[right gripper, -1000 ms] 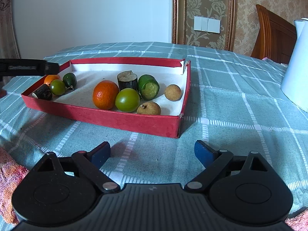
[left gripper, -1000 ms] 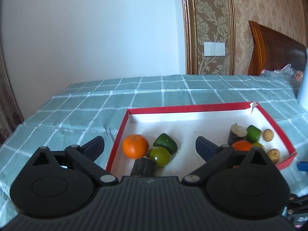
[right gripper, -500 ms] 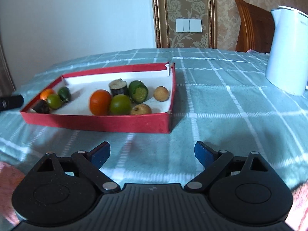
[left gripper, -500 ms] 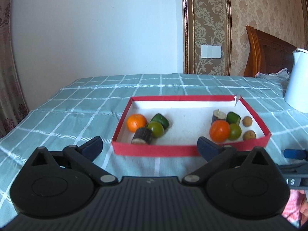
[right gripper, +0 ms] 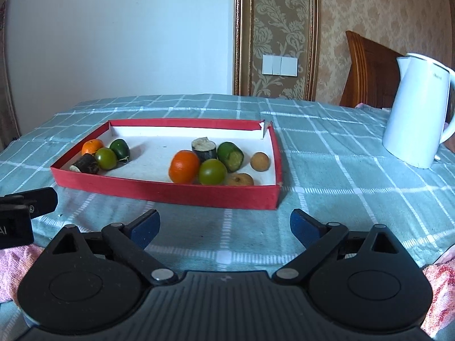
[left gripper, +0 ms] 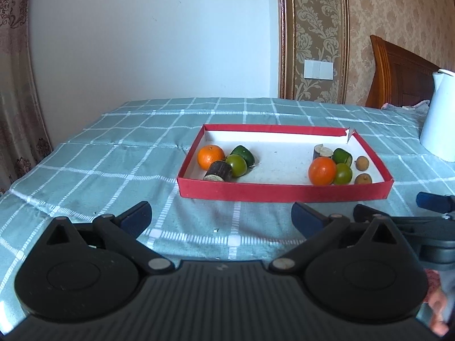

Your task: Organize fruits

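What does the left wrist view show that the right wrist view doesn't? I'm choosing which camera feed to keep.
Only the left wrist view shows the left gripper head-on, open and empty, with the right gripper at its right edge. Only the right wrist view shows the whole white kettle, the right gripper's opening, empty jaws, and pink cloth at the bottom corners. Both show the red tray on the checked tablecloth, holding two oranges, green fruits, dark cut pieces and two small brown fruits.

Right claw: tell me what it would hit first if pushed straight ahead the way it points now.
Probably the checked tablecloth just short of the red tray, since the right claw, jaws opening and empty, tilts downward. A shallower path would meet the tray's near wall; depth is unclear.
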{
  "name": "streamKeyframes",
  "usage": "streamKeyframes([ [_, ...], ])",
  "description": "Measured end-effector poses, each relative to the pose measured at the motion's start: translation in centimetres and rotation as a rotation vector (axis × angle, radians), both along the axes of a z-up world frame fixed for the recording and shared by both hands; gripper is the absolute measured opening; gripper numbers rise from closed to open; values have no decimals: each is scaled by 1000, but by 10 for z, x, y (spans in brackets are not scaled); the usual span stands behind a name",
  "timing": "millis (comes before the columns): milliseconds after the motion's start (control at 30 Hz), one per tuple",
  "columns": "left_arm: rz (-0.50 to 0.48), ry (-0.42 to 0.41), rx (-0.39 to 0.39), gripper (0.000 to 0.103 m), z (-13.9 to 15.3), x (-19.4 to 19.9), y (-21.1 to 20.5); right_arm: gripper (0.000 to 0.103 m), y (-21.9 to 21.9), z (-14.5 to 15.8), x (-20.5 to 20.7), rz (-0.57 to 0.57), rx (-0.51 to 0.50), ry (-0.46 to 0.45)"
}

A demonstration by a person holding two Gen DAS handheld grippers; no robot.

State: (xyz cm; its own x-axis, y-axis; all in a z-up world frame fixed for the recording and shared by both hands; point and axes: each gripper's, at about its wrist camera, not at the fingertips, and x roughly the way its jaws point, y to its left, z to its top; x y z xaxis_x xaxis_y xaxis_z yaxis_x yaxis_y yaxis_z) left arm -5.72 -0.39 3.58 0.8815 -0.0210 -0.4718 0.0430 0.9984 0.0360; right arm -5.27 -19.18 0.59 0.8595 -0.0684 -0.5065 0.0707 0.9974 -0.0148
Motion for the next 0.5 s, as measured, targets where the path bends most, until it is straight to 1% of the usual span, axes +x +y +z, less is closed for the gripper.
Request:
streamKeyframes([
  [133,-10,-7,2,103,4,-3,-1,99,2,2,2,-11,22,3],
  [367,-1,-28,-5,103,8,-7,-1,99,2,2,3,-29,33,8],
  [500,-3,-24,-1,103,8,-6,-2,99,1,1,4,-28,45,13],
])
